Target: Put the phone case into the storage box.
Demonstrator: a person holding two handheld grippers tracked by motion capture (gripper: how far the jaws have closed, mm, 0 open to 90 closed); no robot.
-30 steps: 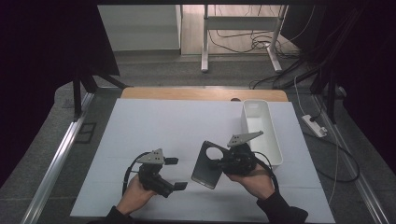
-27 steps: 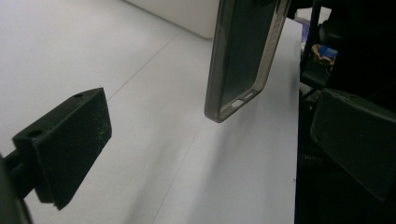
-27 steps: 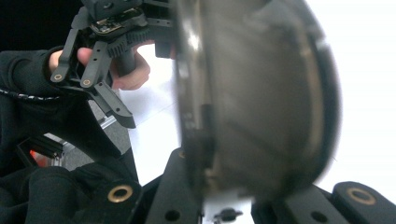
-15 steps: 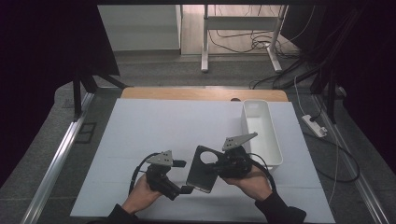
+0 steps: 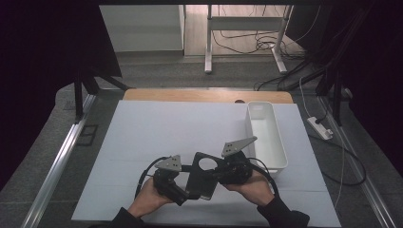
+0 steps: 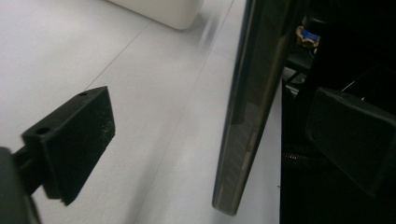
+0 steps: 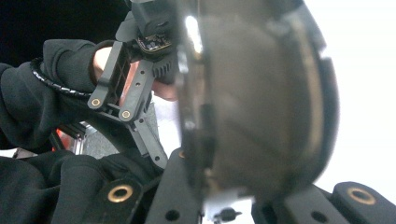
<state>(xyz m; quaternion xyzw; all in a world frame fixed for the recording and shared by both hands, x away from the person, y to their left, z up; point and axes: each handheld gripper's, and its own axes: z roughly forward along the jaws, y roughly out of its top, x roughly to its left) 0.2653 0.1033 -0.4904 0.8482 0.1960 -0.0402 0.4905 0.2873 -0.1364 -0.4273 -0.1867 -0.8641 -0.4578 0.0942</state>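
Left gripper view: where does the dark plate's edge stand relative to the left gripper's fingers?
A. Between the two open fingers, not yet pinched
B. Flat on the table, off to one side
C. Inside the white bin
A: the dark plate stands on edge in the gap between the left gripper's fingers, which stand apart from it.

Bright table, dark surroundings; both gripper views blur close up.

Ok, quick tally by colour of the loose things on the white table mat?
Black: 1, the flat plate with a round hole, held between the grippers.
White: 1, the long plastic bin.
Total: 2.
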